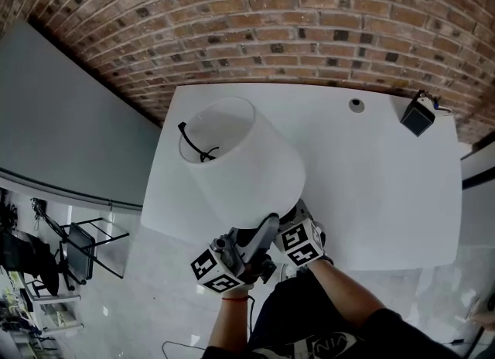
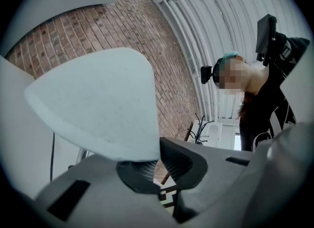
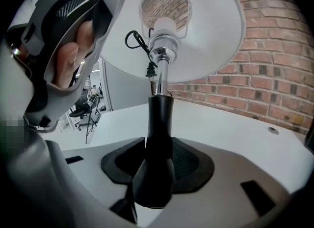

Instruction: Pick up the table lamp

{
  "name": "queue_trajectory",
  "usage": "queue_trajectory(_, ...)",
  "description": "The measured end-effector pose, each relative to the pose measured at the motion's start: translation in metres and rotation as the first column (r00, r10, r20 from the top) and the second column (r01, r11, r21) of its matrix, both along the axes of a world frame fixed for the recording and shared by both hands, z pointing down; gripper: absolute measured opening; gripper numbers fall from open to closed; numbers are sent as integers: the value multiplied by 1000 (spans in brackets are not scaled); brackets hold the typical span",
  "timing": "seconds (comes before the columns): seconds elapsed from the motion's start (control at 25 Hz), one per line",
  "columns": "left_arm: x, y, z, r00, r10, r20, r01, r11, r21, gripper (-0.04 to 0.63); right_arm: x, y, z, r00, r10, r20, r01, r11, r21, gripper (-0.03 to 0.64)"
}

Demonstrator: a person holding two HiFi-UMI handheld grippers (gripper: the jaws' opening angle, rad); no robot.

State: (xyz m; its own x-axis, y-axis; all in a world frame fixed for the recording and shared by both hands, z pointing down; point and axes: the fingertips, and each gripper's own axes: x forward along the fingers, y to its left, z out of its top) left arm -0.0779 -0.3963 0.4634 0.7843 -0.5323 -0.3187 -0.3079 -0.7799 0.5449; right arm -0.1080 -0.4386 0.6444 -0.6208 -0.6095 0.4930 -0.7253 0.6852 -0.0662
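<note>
Over the near edge of a white table [image 1: 371,195], a person holds the table lamp [image 1: 241,162] tilted, its white shade [image 2: 100,106] leaning away toward a brick wall [image 1: 309,25]. The right gripper [image 3: 157,159] has its jaws clamped on the lamp's black stem [image 3: 160,119], just below the chrome bulb socket [image 3: 159,55]. The left gripper [image 2: 158,167] pinches the lower rim of the shade between its ribbed pads.

Both holds look secure, and the lamp seems to be carried by the grippers rather than standing on its own, so the pick-up appears largely done. What may remain is raising it clear and level.

From the head view, the shade and both grippers cover the lamp's foot, so contact with the table cannot be ruled out. A thin black cord [image 3: 133,40] loops inside the shade; its far end is out of sight. A small black box [image 1: 418,116] sits at the table's far right corner, too small to identify.
</note>
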Motion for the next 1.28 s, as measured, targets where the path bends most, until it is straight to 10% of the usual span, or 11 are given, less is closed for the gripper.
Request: queue_trajectory(1.28, 23, 23, -114, 994, 17, 107, -35, 985, 169, 14, 7, 2, -125, 989, 1, 147, -25, 987, 161, 164)
